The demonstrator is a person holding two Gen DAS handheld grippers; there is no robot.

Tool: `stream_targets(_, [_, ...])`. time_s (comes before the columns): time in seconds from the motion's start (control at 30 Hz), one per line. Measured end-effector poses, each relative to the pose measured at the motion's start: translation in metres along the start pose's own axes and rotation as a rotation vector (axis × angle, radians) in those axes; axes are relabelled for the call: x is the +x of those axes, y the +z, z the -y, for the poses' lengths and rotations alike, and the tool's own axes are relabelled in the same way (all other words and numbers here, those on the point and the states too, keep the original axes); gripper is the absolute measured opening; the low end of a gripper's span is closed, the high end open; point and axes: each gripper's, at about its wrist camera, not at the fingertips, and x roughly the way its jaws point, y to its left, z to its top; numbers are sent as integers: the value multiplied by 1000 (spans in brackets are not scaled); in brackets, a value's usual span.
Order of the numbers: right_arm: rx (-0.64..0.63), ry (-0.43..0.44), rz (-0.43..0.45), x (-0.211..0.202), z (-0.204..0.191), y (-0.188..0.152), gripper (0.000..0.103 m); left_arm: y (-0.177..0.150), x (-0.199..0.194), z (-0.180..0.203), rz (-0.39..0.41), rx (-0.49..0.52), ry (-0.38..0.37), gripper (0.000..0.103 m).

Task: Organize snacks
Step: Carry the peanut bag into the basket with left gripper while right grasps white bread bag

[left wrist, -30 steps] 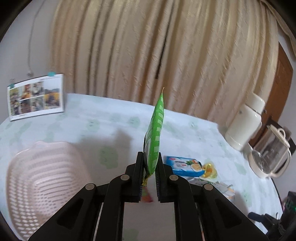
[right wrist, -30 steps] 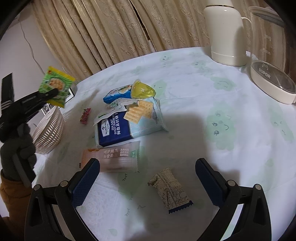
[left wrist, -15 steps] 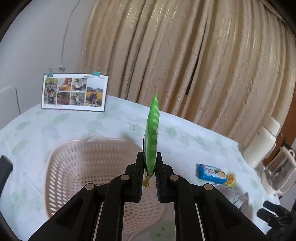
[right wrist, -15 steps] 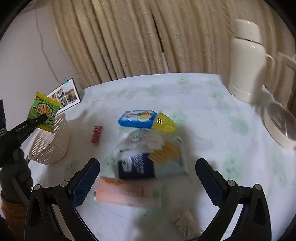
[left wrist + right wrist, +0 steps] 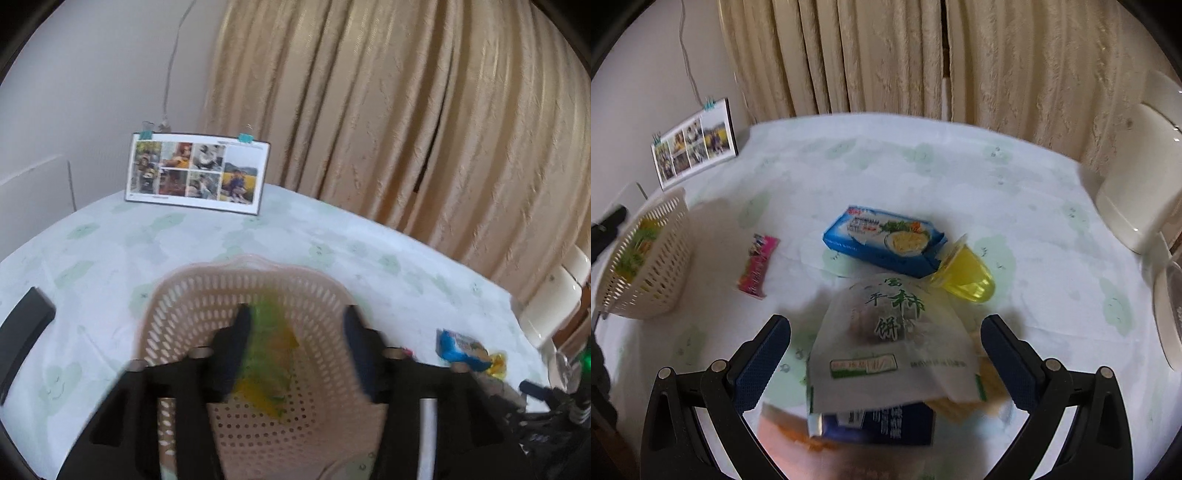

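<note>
My left gripper [image 5: 297, 339] hangs open over the pink perforated basket [image 5: 184, 295]. The green and yellow snack packet [image 5: 269, 369] shows blurred between the fingers, inside the basket. In the right wrist view the same basket [image 5: 661, 273] stands at the far left with the green packet [image 5: 642, 240] in it. My right gripper [image 5: 886, 354] is open above a white packet with green writing [image 5: 886, 339] that lies on a dark blue cracker bag [image 5: 879, 424]. Beyond lie a blue biscuit packet [image 5: 882, 240], a yellow jelly cup [image 5: 967, 273] and a small pink bar [image 5: 757, 266].
A photo card [image 5: 195, 173] stands at the back of the round table with the pale green patterned cloth [image 5: 1015, 192]. A cream thermos [image 5: 1141, 173] and a clear kettle [image 5: 1171, 314] are at the right edge. Curtains hang behind. A black object [image 5: 22, 332] lies left of the basket.
My left gripper opened over the basket and let the green packet go into it. The right gripper moved forward and lower over the pile of snacks, still open.
</note>
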Motion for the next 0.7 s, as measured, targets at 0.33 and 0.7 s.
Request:
stream_targets(0.33, [-41, -50, -40, 19, -8, -1, 75, 1, -3, 1, 15, 5, 3, 65])
stream_targets(0.7, [-3, 13, 11, 7, -6, -6, 46, 2, -5, -4, 31, -15, 17, 65])
